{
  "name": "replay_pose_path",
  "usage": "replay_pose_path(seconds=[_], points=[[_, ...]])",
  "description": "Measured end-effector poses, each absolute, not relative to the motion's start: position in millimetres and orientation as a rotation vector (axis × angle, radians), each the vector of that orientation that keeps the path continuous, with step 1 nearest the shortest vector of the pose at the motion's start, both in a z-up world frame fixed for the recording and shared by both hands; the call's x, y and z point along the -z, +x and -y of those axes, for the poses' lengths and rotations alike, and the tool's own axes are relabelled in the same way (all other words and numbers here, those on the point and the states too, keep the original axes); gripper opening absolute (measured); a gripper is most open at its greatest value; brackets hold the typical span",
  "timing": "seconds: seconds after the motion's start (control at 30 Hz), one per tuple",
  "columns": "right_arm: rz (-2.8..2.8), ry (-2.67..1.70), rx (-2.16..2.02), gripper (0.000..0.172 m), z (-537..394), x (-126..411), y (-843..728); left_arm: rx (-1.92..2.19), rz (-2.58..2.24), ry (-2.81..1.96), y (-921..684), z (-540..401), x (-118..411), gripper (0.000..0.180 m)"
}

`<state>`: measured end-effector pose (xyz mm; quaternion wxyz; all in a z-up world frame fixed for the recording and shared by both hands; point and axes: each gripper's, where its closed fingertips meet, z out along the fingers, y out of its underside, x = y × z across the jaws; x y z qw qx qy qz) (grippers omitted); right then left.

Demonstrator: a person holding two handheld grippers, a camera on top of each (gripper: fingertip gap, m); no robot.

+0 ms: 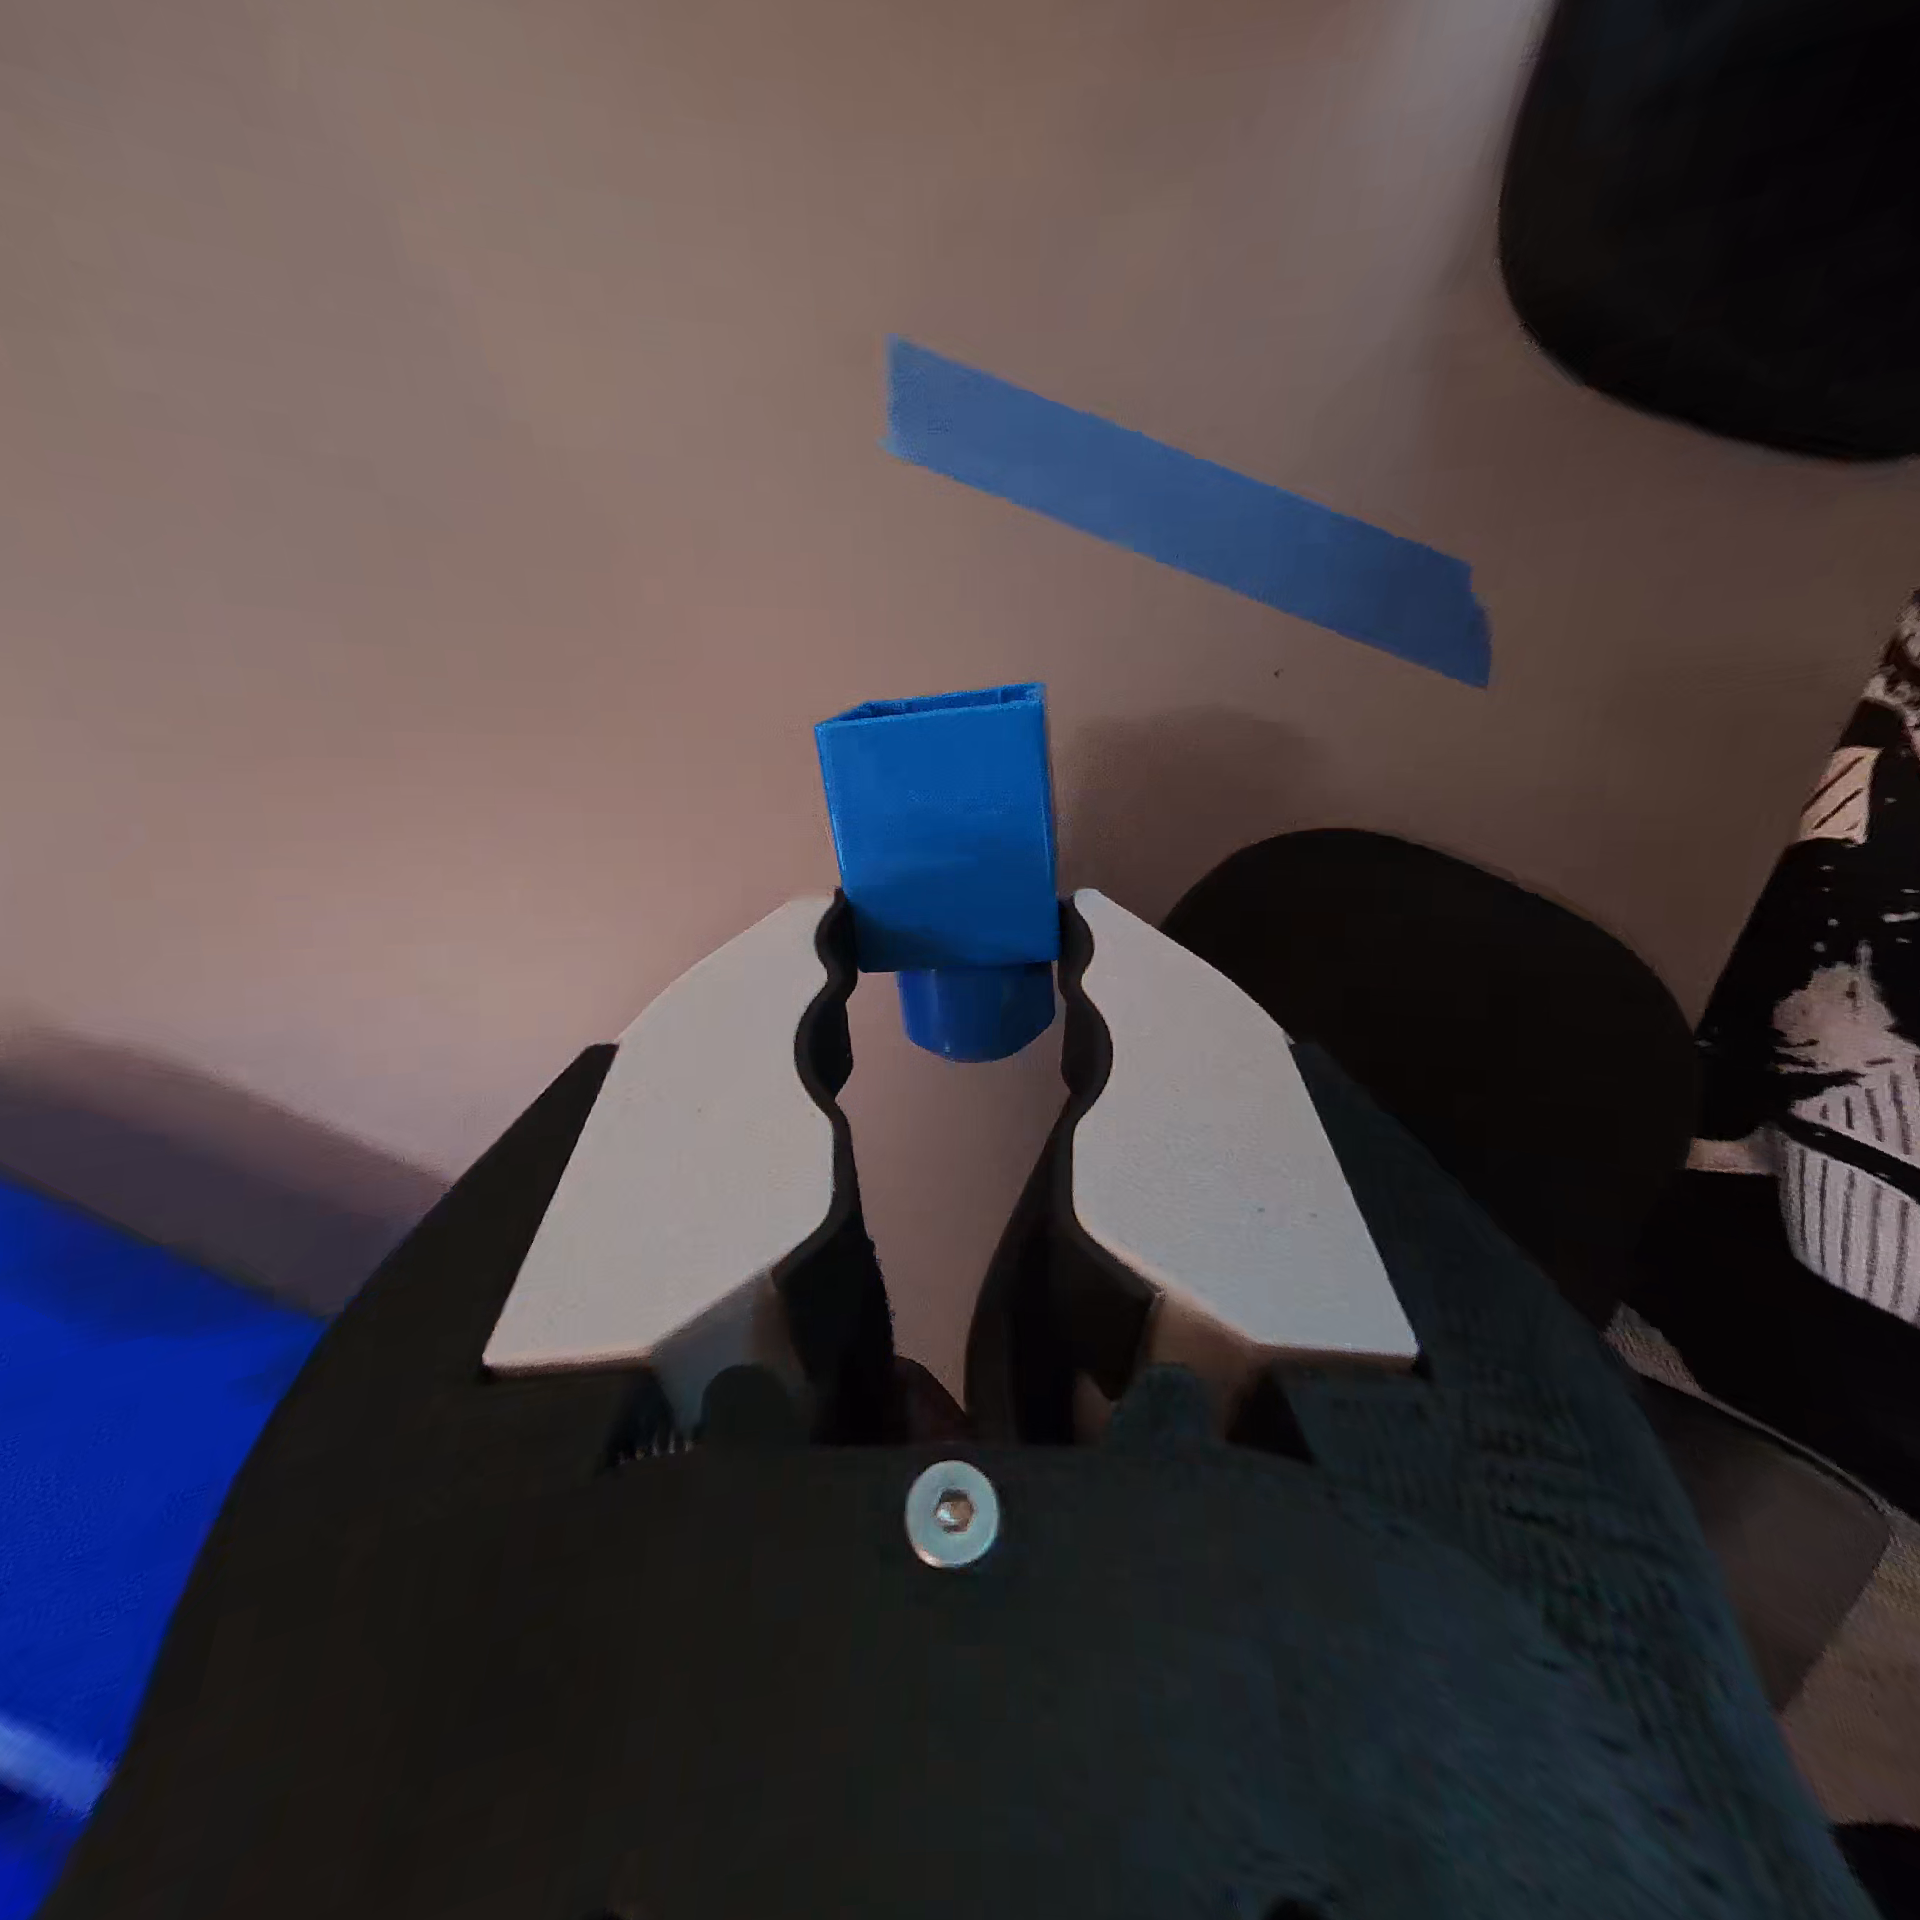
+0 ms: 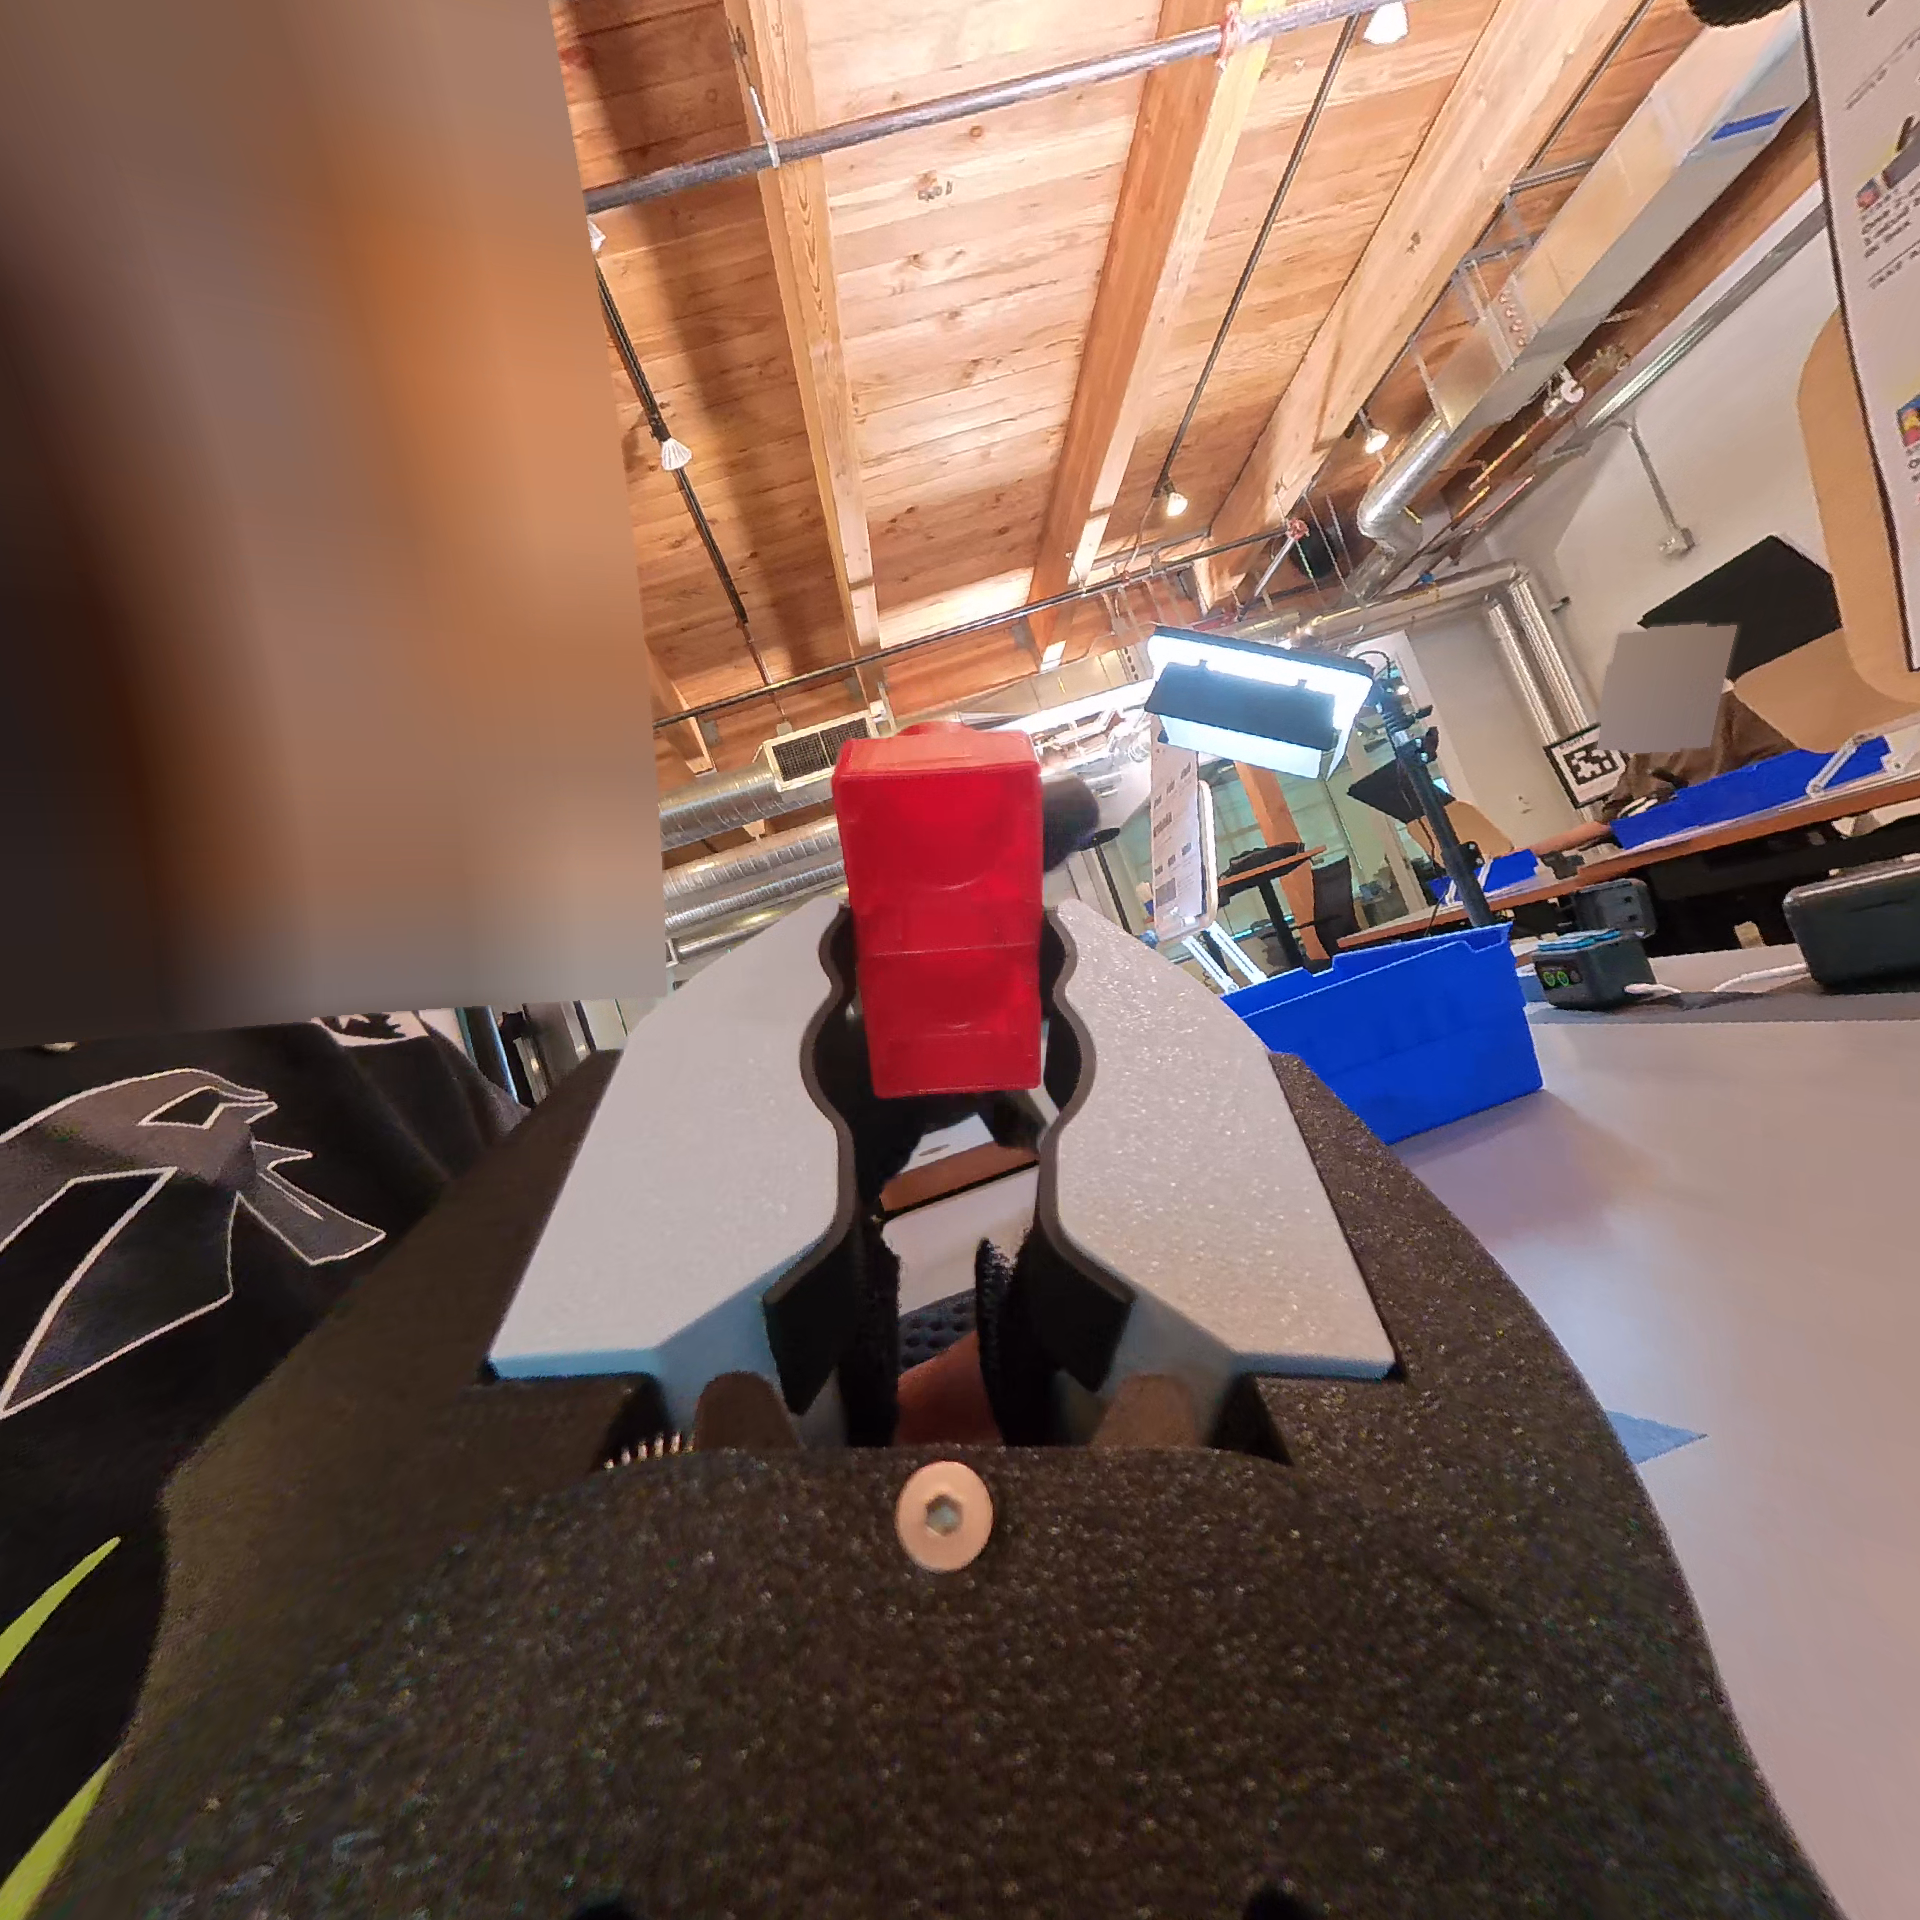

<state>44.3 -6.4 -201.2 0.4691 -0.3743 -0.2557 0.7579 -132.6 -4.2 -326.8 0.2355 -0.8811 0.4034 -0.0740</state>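
Observation:
My left gripper (image 1: pixel 956 935) is shut on a blue plastic block (image 1: pixel 940 831), a hollow square brick with a round stud that points back toward the camera. It holds the block above a pale table top (image 1: pixel 416 520). My right gripper (image 2: pixel 945 966) is shut on a stack of red plastic blocks (image 2: pixel 940 914). The stack stands up past the fingertips and is raised in the air, with a wooden ceiling behind it. Both pads press on the sides of each item. Neither view shows the other gripper.
A strip of blue tape (image 1: pixel 1184 504) lies on the table top. A blue bin (image 1: pixel 104 1455) is at the lower left; another blue bin (image 2: pixel 1392 1029) stands on the grey table at the right. A black chair seat (image 1: pixel 1455 1039) and a person's black patterned clothing (image 2: pixel 156 1195) are close by.

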Motion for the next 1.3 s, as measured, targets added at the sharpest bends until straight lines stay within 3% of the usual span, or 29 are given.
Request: replay_pose_path(seconds=[0.2, 0.57, 0.93, 1.3], points=[[0.632, -0.921, -1.852, 0.034, 6.7, 202.0, 43.6, 0.187, -1.180, -2.498, -127.5, 1.7, 371.2, 0.037], [0.628, -0.927, -1.863, 0.034, 5.7, 202.6, 42.9, 0.231, -1.088, -2.284, -139.6, 8.6, 374.5, 0.049], [0.634, -0.942, -1.851, 0.034, 5.1, 204.2, 40.4, 0.329, -1.064, -2.132, -134.4, 7.4, 372.1, 0.030], [0.642, -0.940, -1.843, 0.034, 6.1, 204.5, 39.4, 0.119, -1.442, -2.436, -158.2, 18.9, 310.0, 0.030]])
